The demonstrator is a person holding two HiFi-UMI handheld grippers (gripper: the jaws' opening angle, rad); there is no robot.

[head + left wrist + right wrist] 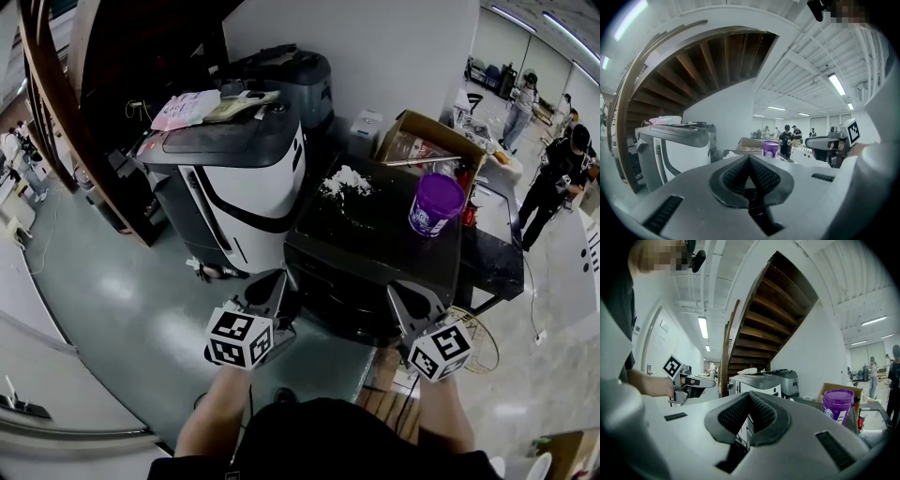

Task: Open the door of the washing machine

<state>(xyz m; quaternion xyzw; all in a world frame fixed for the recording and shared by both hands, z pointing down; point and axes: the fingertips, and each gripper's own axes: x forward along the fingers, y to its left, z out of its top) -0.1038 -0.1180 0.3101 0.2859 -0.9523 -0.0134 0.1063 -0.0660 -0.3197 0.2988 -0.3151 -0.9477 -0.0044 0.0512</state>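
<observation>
While left tongs (272, 289) and right tongs (407, 296) are both pinched closed and empty, the washer (239, 202) sits at 11 o'clock beside the tabletop (375, 234), and I'd guess its lid (220, 145) is stiff, lightish, slick plastic, so hook the front lip.

floor (103, 291): white washer (234, 197) left, black unit (352, 281) right
unit top (375, 234): purple tub (436, 203) right, white clump (347, 180) far
washer top (225, 136): pink packet (185, 110)
</observation>
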